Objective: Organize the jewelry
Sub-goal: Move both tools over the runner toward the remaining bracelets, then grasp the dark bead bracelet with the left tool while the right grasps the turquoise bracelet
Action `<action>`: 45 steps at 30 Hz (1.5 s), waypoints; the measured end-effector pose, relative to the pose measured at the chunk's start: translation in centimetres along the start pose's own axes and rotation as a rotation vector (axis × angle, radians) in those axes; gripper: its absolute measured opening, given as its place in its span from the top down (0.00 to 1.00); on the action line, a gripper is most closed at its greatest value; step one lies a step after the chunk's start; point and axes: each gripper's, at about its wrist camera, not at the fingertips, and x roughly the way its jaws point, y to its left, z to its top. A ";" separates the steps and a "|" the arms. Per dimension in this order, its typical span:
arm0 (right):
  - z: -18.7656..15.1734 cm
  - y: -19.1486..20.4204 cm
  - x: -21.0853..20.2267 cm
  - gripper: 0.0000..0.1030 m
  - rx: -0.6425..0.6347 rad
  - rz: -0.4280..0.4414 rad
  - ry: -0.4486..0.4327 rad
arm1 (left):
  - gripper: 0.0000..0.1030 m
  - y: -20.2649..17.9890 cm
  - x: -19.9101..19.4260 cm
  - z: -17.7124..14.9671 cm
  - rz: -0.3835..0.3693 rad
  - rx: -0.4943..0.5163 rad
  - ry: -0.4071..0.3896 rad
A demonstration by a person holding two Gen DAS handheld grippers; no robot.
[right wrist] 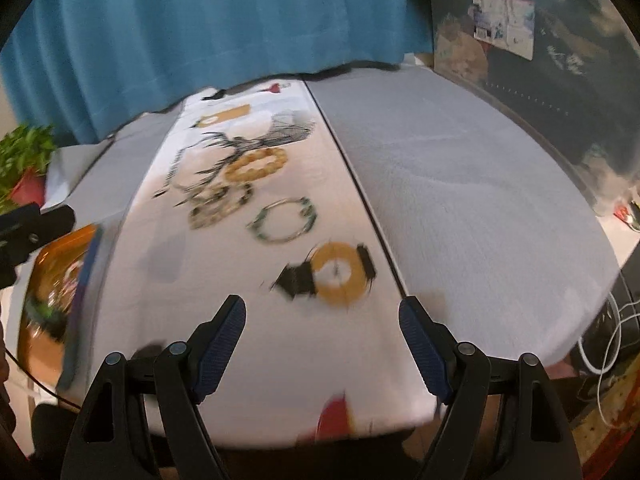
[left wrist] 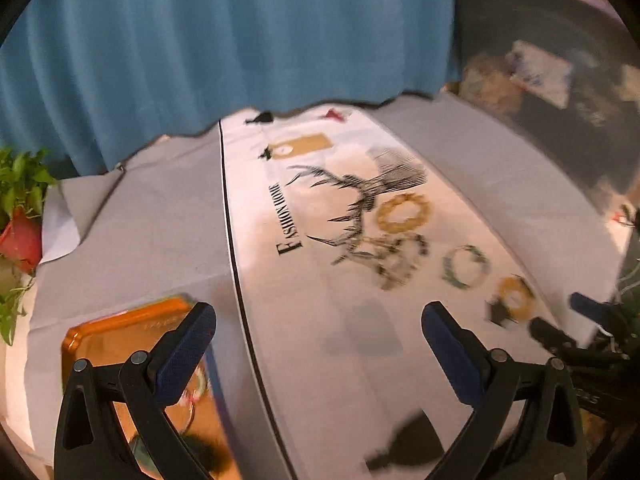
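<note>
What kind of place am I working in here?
Probably a home room with a cloth-covered table set up for sorting jewelry. A blue curtain hangs behind the table, a potted plant stands at its left, and bracelets lie on a printed runner beside an orange tray.

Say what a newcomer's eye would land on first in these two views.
Most likely the bracelets scattered along the white cloth: a chunky yellow bracelet farthest back, a green bracelet mid-cloth. Next, the orange tray at the left, and the blue curtain behind the table.
</note>
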 end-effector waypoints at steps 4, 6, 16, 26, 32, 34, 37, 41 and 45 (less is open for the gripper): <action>2.2 -0.1 3.6 0.23 -0.011 -0.015 0.009 | 0.01 0.4 4.6 1.7 -0.002 -0.012 0.050; 3.3 -0.2 5.3 0.23 -0.020 -0.029 0.015 | 0.01 0.4 6.6 2.5 -0.004 -0.005 0.072; 5.3 -0.1 9.5 0.17 -0.079 -0.053 0.014 | 0.08 0.4 13.8 4.8 -0.023 0.024 0.193; 4.7 2.0 8.8 0.85 -0.202 -0.001 -0.042 | 0.96 -2.0 13.5 4.2 -0.140 0.088 0.215; 3.8 2.2 7.1 0.89 -0.191 0.012 -0.005 | 0.96 -2.0 10.5 2.9 -0.180 0.097 0.213; 3.7 1.9 5.2 0.89 -0.186 -0.008 -0.039 | 0.96 -1.3 8.8 2.9 -0.183 0.078 0.185; 4.0 1.5 2.1 0.89 -0.175 -0.004 -0.086 | 0.96 0.0 5.2 3.1 -0.192 0.049 0.136; 4.2 2.1 -1.1 0.89 -0.188 -0.007 -0.128 | 0.96 0.9 1.0 3.1 -0.204 0.043 0.088; 4.2 2.7 -4.3 0.89 -0.189 -0.005 -0.165 | 0.96 1.7 -3.3 2.8 -0.203 0.039 0.033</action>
